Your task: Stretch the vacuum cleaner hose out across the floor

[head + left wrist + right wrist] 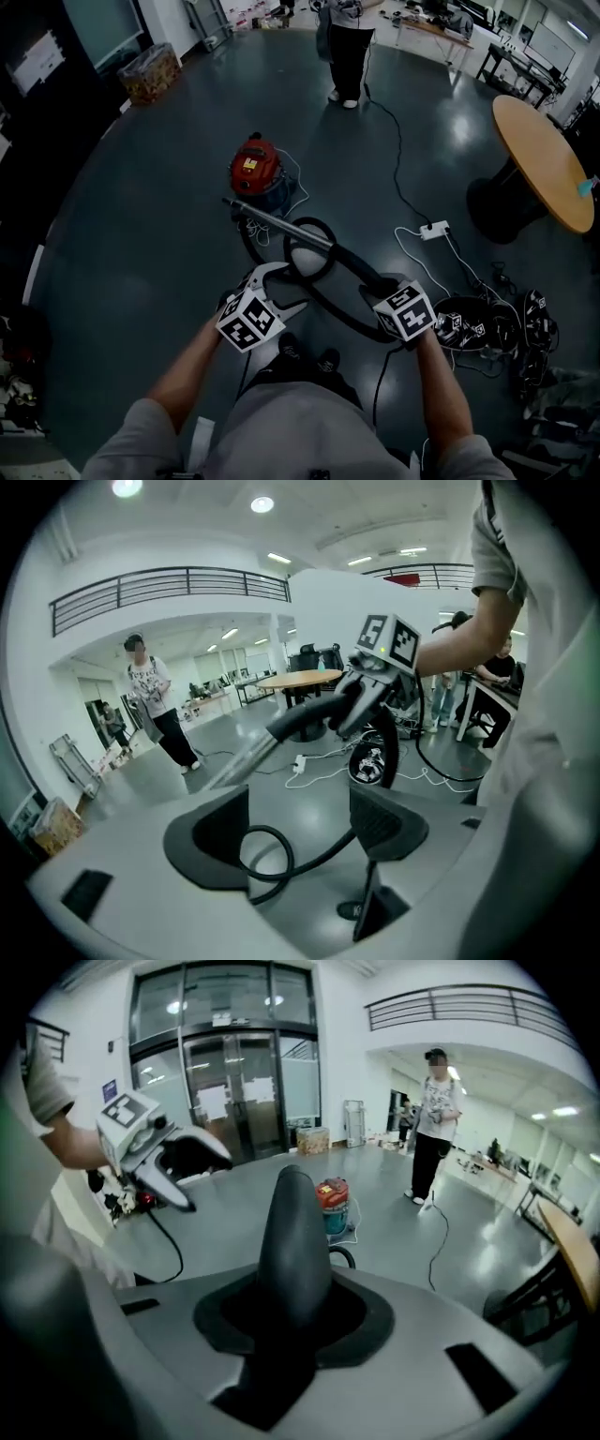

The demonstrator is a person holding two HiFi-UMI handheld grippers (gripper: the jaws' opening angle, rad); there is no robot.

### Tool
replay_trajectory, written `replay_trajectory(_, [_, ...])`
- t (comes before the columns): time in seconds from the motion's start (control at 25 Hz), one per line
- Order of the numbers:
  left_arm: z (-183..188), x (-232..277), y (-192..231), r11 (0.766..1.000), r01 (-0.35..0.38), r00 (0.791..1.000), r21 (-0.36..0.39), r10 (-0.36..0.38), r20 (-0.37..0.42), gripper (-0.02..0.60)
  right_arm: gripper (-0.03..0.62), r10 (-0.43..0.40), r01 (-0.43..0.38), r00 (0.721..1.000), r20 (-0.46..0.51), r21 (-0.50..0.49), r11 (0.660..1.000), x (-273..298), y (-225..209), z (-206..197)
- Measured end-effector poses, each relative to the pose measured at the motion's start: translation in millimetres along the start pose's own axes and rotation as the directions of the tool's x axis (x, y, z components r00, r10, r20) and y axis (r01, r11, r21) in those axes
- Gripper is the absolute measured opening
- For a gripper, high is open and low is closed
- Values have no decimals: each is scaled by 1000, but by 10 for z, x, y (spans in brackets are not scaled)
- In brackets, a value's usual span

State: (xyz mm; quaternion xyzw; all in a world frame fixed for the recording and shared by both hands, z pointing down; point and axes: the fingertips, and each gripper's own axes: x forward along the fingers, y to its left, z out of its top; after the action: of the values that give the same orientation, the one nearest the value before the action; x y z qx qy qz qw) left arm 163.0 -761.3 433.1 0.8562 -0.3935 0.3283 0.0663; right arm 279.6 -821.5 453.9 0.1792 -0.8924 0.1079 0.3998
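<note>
early in the stretch: my right claw (382, 284) was clamped on the hose (292, 1232) at its handle end, my left claw (300, 827) stood apart and empty, the rest lay coiled on the floor (159, 253) by the vacuum cleaner (255, 169); next, i judged, a steady pull away from it.

Ahead stands the vacuum cleaner (255, 171), hose (312, 221) looped before it, table (539, 155) right.

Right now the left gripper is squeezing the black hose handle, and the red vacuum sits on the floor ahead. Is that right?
Not quite. It is the right gripper that squeezes the black hose handle, as the right gripper view shows. The left gripper has its fingers apart, gripping nothing. The red vacuum does sit on the floor ahead.
</note>
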Motion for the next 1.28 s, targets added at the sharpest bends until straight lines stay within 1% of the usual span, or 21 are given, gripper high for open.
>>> replay_trajectory(0.08, [-85, 28, -340, 998, 65, 998, -23, -65, -18, 333, 109, -27, 24, 999, 34, 94, 995, -137, 32, -9])
replay_trajectory(0.16, [-147, 93, -662, 990, 138, 990, -37, -139, -24, 333, 109, -62, 51, 996, 57, 179, 983, -238, 79, -10])
replay_trajectory(0.24, [-180, 171, -969, 974, 222, 975, -34, -223, -23, 333, 109, -101, 80, 993, 68, 261, 962, -304, 129, -7])
replay_trajectory(0.32, [-212, 205, -1283, 950, 312, 950, -14, -312, -20, 333, 109, -143, 112, 988, 62, 352, 929, -345, 216, -28])
replay_trajectory(0.4, [-259, 187, -1541, 921, 389, 921, 10, -389, -9, 333, 109, -186, 148, 981, 46, 437, 887, -362, 324, -37])
replay_trajectory(0.48, [-322, 114, -1691, 896, 444, 896, 18, -444, 16, 333, 109, -230, 185, 973, 24, 513, 838, -339, 460, -4])
replay_trajectory(0.56, [-350, -12, -1792, 870, 493, 869, 0, -492, 60, 331, 109, -265, 212, 964, 4, 591, 779, -296, 628, 25])
replay_trajectory(0.64, [-344, -190, -1902, 836, 548, 833, -24, -543, 108, 331, 109, -289, 220, 957, -8, 666, 712, -246, 813, 32])
replay_trajectory(0.72, [-385, -370, -2020, 802, 597, 798, -28, -589, 132, 331, 109, -306, 222, 952, -16, 728, 649, -190, 992, 21])
replay_trajectory(0.76, [-433, -435, -2066, 790, 612, 786, -25, -604, 133, 331, 109, -315, 222, 949, -22, 754, 618, -160, 1073, 11])
replay_trajectory(0.8, [-485, -481, -2097, 783, 621, 779, -23, -613, 131, 331, 109, -323, 223, 946, -27, 778, 588, -129, 1149, 3])
replay_trajectory(0.84, [-531, -513, -2115, 781, 625, 776, -22, -618, 126, 331, 110, -328, 219, 944, -30, 801, 557, -97, 1221, -3])
replay_trajectory(0.92, [-589, -556, -2140, 780, 625, 777, -15, -620, 112, 331, 110, -332, 202, 943, -30, 844, 496, -40, 1363, -13])
replay_trajectory(1.0, [-617, -603, -2193, 777, 630, 772, 22, -629, 89, 331, 110, -334, 190, 942, -32, 871, 453, -8, 1478, -45])
replay_trajectory(1.12, [-631, -664, -2295, 773, 628, 770, 92, -634, 70, 328, 112, -328, 184, 944, -40, 889, 420, -12, 1575, -131])
replay_trajectory(1.2, [-660, -710, -2383, 767, 634, 765, 99, -641, 65, 322, 114, -315, 178, 948, -44, 895, 409, -29, 1641, -206])
replay_trajectory(1.28, [-688, -750, -2473, 759, 644, 758, 95, -650, 62, 319, 115, -294, 161, 955, -37, 898, 409, -40, 1707, -278])
